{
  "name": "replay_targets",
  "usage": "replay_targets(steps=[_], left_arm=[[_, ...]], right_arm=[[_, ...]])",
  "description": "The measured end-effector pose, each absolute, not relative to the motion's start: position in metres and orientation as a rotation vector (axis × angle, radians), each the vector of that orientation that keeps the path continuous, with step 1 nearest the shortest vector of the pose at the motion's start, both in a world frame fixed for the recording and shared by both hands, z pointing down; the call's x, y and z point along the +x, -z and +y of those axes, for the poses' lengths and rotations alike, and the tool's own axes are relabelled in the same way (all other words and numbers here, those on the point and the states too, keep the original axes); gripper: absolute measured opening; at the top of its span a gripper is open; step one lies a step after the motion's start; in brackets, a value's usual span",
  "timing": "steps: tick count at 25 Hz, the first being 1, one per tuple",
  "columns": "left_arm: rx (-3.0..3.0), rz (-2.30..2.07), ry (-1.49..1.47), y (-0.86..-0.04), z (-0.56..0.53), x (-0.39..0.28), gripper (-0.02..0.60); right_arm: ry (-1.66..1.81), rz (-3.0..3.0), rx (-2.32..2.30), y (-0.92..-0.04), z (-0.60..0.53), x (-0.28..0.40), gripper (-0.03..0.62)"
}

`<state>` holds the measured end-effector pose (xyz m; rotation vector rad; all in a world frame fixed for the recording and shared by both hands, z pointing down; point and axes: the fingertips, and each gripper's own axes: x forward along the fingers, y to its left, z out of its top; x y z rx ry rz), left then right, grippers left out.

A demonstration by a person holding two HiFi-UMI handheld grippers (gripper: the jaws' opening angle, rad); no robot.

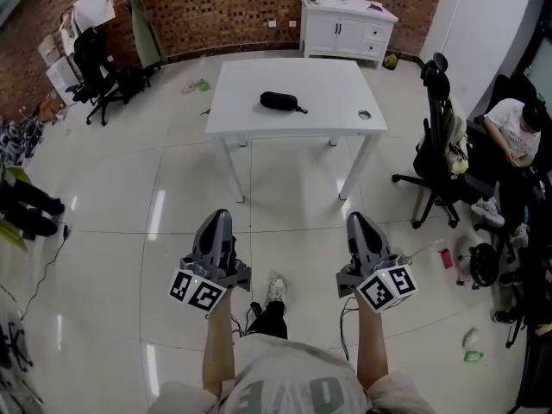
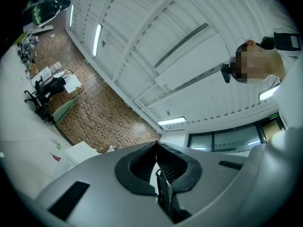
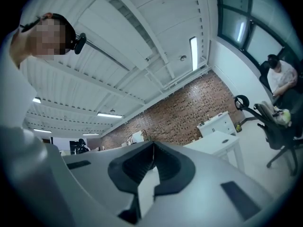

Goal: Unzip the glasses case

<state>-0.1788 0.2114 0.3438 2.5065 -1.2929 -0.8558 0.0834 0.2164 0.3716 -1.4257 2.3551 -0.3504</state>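
You stand on the tiled floor (image 1: 129, 214), well back from the white bench (image 1: 250, 121), a claw in each hand. The left claw (image 1: 217, 216) is closed with its tips together and nothing between them, and the right claw (image 1: 357, 219) is closed and empty too. Both are raised over the floor, well apart from the black glasses case (image 1: 280, 102). The case lies zipped near the middle of the bench. A white cabinet (image 1: 345, 26) stands against the brick wall (image 1: 224, 7) behind.
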Motion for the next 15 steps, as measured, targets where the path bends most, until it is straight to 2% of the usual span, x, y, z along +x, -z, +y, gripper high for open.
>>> replay_targets(steps=[7, 15], left_arm=[[2.512, -1.296, 0.809, -0.341, 0.405, -0.156, 0.003], [2.539, -1.473, 0.676, -0.326, 0.510, -0.171, 0.003]], right_arm=[[0.426, 2.438, -1.367, -0.380, 0.403, 0.062, 0.002], [0.475, 2.431, -1.347, -0.358, 0.512, 0.029, 0.002]])
